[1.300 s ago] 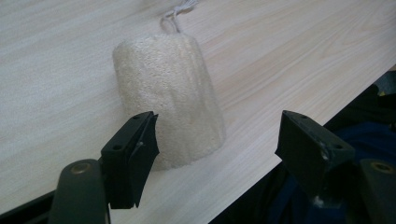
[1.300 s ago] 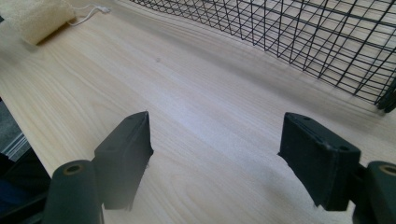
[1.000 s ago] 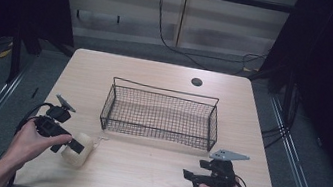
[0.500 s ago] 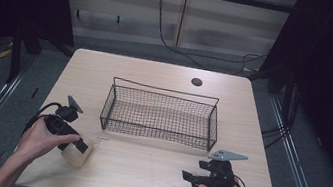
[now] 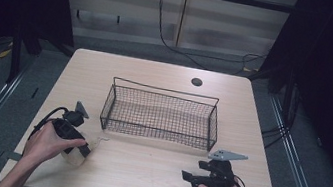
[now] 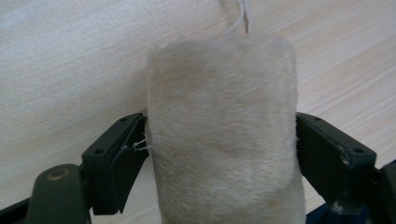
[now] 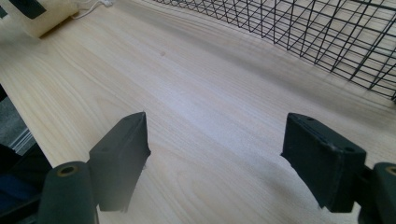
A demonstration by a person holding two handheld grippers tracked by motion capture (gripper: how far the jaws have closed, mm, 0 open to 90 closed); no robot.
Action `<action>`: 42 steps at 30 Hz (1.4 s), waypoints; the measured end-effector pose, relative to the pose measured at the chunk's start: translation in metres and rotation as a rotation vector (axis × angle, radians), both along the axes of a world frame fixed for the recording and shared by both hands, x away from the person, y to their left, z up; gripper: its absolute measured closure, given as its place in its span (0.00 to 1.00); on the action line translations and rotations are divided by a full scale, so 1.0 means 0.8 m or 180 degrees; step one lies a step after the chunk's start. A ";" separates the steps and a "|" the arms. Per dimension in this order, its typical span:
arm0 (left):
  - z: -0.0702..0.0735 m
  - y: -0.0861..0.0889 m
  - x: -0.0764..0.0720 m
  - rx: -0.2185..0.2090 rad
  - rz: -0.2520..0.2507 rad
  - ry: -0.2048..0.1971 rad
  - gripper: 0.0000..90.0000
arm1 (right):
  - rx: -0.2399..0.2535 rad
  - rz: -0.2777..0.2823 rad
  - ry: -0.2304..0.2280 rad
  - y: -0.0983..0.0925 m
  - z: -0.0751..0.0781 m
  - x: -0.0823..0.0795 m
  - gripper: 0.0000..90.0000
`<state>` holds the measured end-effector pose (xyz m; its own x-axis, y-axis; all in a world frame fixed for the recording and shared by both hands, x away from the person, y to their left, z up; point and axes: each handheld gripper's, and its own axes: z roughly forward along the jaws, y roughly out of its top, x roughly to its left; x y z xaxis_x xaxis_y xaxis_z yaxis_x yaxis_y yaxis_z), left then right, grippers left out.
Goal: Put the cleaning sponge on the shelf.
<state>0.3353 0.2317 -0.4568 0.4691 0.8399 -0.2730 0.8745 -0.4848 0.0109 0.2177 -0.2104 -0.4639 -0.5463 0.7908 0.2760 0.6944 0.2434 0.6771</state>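
Observation:
A cream fuzzy roll point(image 6: 224, 116) with a thin string point(image 6: 243, 14) at its far end lies on the wooden table. My left gripper point(image 6: 220, 144) has a jaw pressed against each side of it. From above, the left gripper point(image 5: 80, 150) sits at the table's front left, over the roll point(image 5: 74, 156), with a hand on top. My right gripper point(image 5: 187, 177) rests at the front right, open, with bare table between its jaws point(image 7: 215, 154). The roll point(image 7: 42, 18) also shows far off at the upper left of the right gripper view.
A black wire basket point(image 5: 158, 115) stands in the middle of the table, its mesh wall point(image 7: 299, 28) just beyond the right gripper. A dark round hole point(image 5: 196, 82) sits near the table's far edge. Cables trail from both grippers.
The left hand swung its gripper right and forward onto the roll, which lay beside it before. Its jaws now hold the roll's sides. The right gripper stayed put.

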 end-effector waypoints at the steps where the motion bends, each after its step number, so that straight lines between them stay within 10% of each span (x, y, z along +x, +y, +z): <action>1: -0.002 -0.001 0.000 0.0010 -0.0016 0.0033 0.22 | 0.0003 0.0000 0.0000 0.000 0.000 0.000 0.25; 12: -0.001 -0.005 -0.001 0.0100 -0.0001 -0.0008 0.30 | -0.0008 0.0013 0.0010 0.001 -0.001 0.000 0.24; 42: 0.040 0.003 -0.016 -0.0253 -0.0249 -0.0143 0.31 | -0.0002 0.0030 0.0041 0.001 -0.002 0.001 0.24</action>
